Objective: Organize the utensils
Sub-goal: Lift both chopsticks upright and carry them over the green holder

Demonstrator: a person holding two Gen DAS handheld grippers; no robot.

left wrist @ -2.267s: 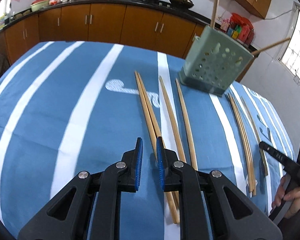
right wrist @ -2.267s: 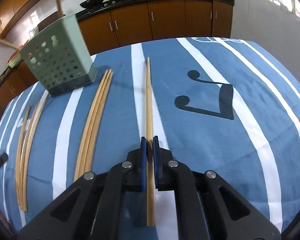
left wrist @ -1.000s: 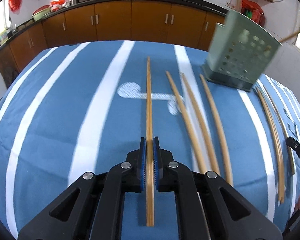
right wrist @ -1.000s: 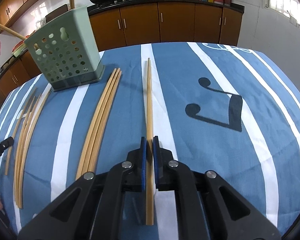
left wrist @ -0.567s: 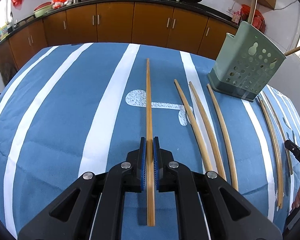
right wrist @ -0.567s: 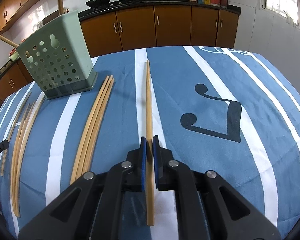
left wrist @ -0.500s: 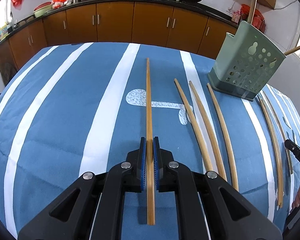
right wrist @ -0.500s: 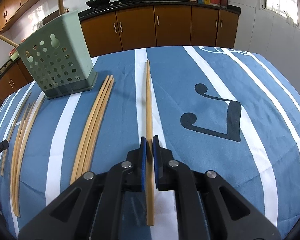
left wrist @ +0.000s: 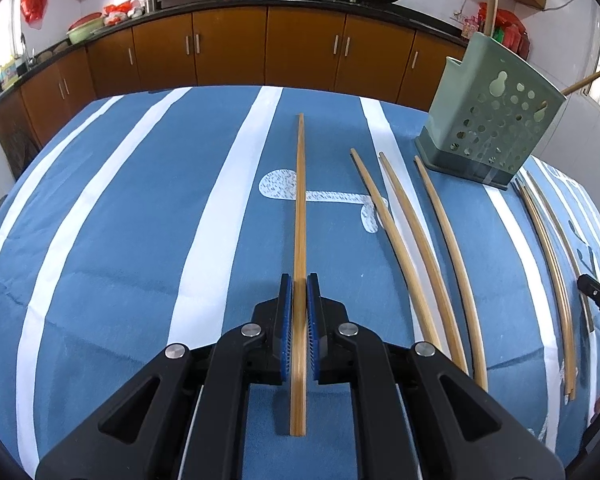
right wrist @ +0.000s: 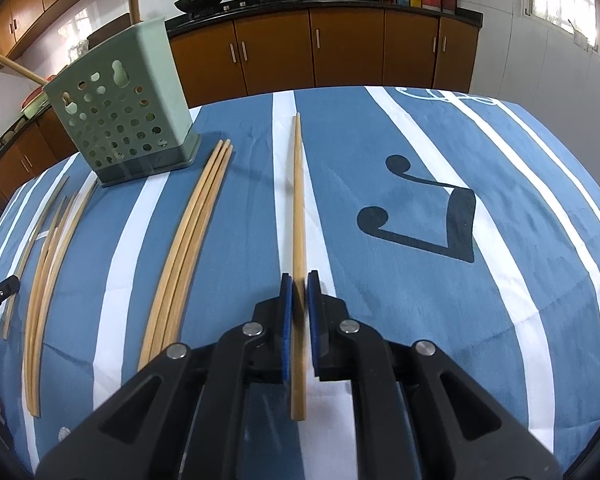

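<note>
My left gripper (left wrist: 299,286) is shut on a wooden chopstick (left wrist: 299,208) that points straight ahead above the blue striped cloth. My right gripper (right wrist: 299,284) is shut on another chopstick (right wrist: 297,200), also pointing ahead. A green perforated utensil holder (left wrist: 490,116) stands at the far right in the left wrist view and at the far left in the right wrist view (right wrist: 126,116); two sticks stand in it. Three loose chopsticks (left wrist: 416,240) lie right of the left gripper. A bundle of chopsticks (right wrist: 192,236) lies left of the right gripper.
The table's blue cloth (left wrist: 140,220) with white stripes drops off at its edges. More chopsticks (right wrist: 48,264) lie further left in the right wrist view. Brown kitchen cabinets (left wrist: 228,48) and a counter with woks run behind the table.
The left gripper, open over the loose chopsticks 2.3 s ago, closed on one and lifted it clear to the left. The right gripper has kept its chopstick. Little has moved in the last half second.
</note>
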